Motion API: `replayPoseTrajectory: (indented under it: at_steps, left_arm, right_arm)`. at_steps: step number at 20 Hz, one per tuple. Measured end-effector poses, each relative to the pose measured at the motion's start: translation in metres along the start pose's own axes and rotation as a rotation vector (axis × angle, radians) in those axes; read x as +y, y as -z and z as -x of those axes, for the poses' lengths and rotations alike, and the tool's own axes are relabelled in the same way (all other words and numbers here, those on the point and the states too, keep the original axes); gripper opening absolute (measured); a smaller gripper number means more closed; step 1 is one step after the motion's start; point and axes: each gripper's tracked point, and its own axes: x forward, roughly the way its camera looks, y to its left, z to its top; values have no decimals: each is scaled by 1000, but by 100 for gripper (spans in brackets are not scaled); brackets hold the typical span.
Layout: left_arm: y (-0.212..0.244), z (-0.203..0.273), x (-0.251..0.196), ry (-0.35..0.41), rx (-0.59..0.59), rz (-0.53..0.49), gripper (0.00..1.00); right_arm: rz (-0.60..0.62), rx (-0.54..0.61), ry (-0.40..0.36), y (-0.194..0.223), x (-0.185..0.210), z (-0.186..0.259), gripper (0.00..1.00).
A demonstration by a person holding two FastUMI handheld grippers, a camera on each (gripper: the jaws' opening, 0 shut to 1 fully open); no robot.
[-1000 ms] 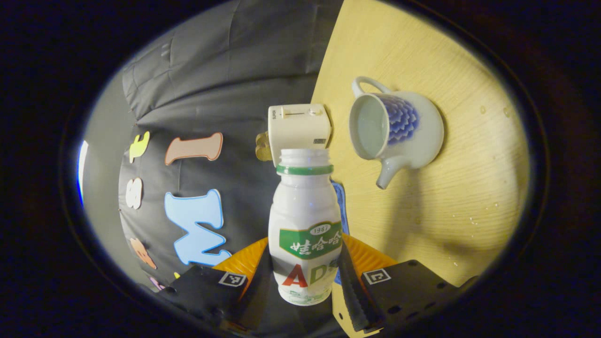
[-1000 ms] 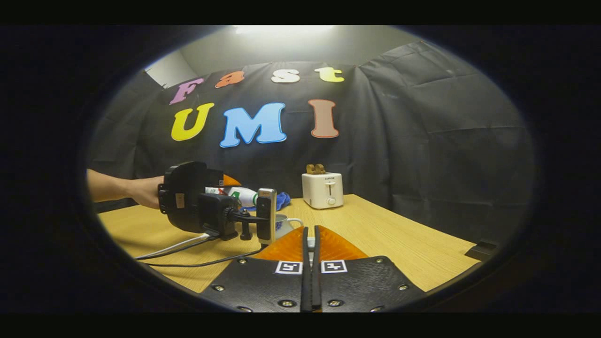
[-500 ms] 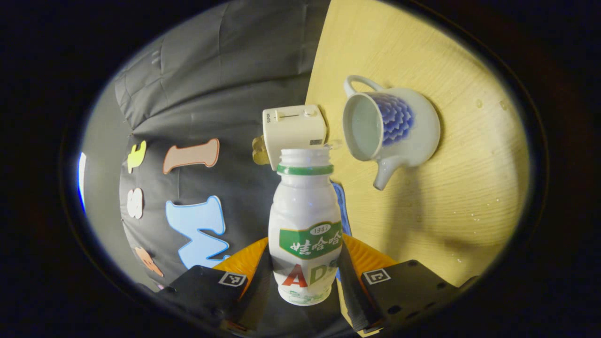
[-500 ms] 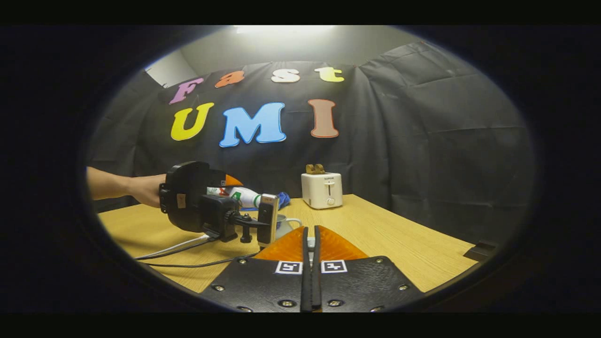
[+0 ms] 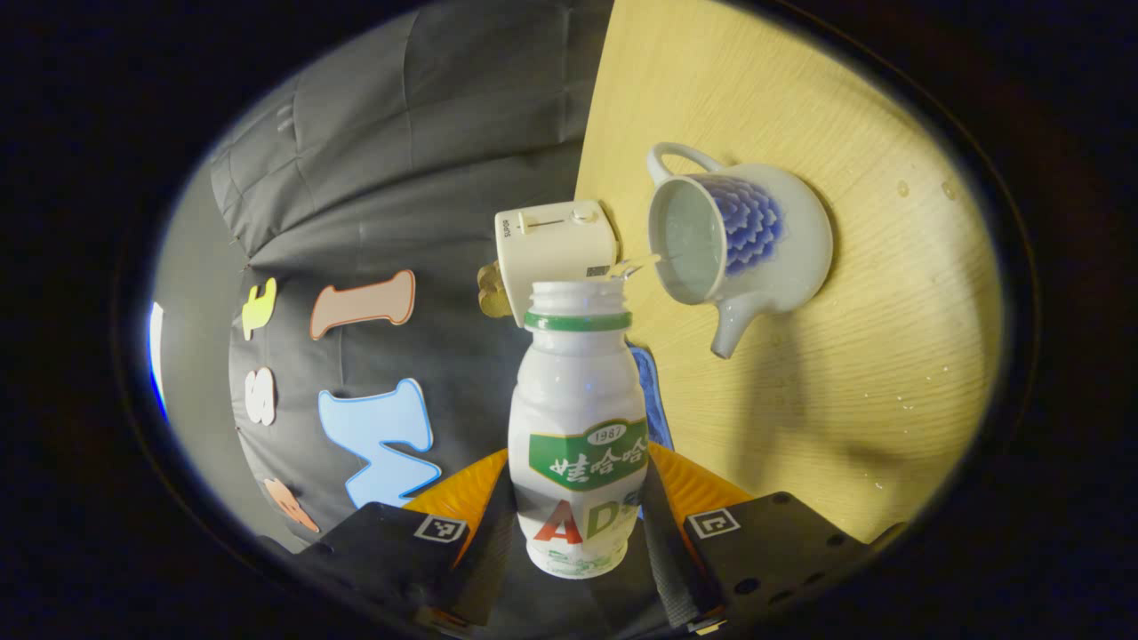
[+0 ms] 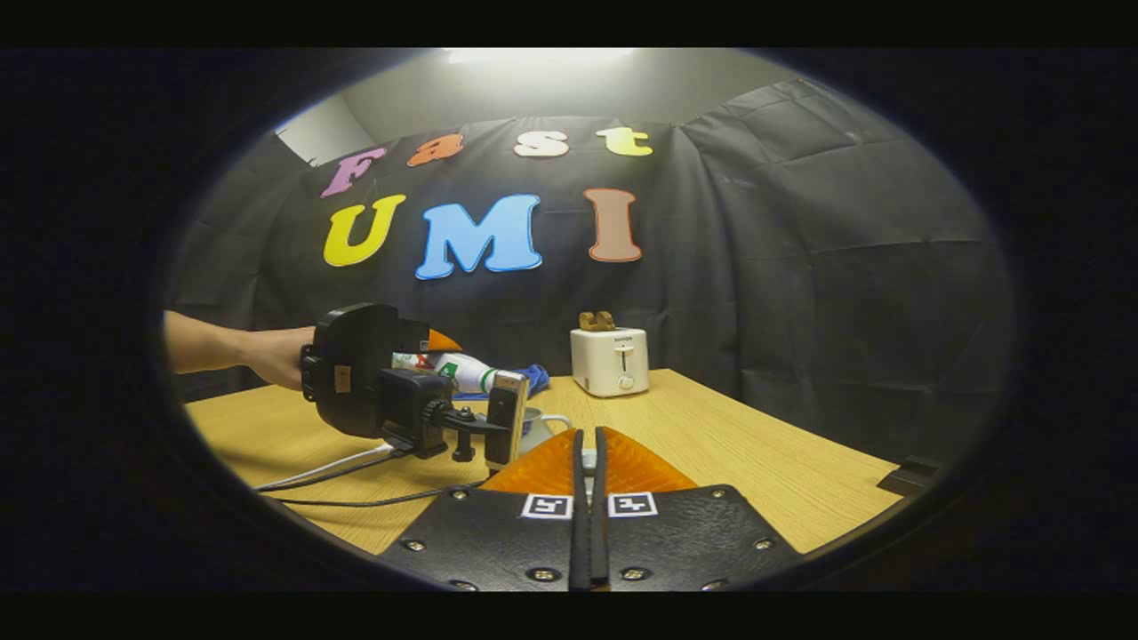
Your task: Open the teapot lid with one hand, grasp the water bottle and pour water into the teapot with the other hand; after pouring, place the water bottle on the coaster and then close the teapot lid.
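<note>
My left gripper (image 5: pixel 576 502) is shut on a white water bottle (image 5: pixel 578 418) with a green label, capless and tipped on its side. A thin stream of water (image 5: pixel 637 265) runs from its mouth into the open white-and-blue teapot (image 5: pixel 782 258) on the wooden table (image 5: pixel 853 373). In the right gripper view the bottle (image 6: pixel 458 369) lies level above the teapot (image 6: pixel 536 428), held out by a hand (image 6: pixel 271 356). My right gripper (image 6: pixel 587 462) hovers nearer, shut, with a small white piece of the teapot lid (image 6: pixel 587 459) between its tips. A blue coaster (image 5: pixel 655 396) lies behind the bottle.
A white toaster (image 6: pixel 610 360) with toast stands at the table's back edge by the black cloth wall. Cables (image 6: pixel 356 469) trail across the table from the left gripper. Water drops (image 5: pixel 925 187) dot the wood around the teapot. Open tabletop (image 6: pixel 756 453) lies to the right.
The bottle's mouth has come closer to the teapot's opening and a thin stream of water now runs from it. My right gripper has stayed still.
</note>
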Motion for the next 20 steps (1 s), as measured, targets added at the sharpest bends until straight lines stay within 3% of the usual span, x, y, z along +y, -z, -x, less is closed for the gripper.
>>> replayPoseTrajectory:
  at_steps: [1, 2, 11, 12, 20]
  left_arm:
    - [0, -1, 0, 0, -5, -2, 75]
    - [-1, -1, 0, 2, -6, -3, 82]
    - [1, -1, 5, -24, -5, -43, 82]
    - [1, -1, 5, -24, -6, -47, 76]
    - [2, -1, 7, -25, -1, -107, 82]
  right_arm:
    - [-1, 2, 4, 0, -2, 0, 0]
    - [-5, 3, 9, 0, -4, 2, 0]
    - [-2, -1, 10, -1, -2, 6, 0]
    - [-3, -1, 10, -1, -2, 7, 0]
    - [-6, -3, 11, -1, -2, 8, 0]
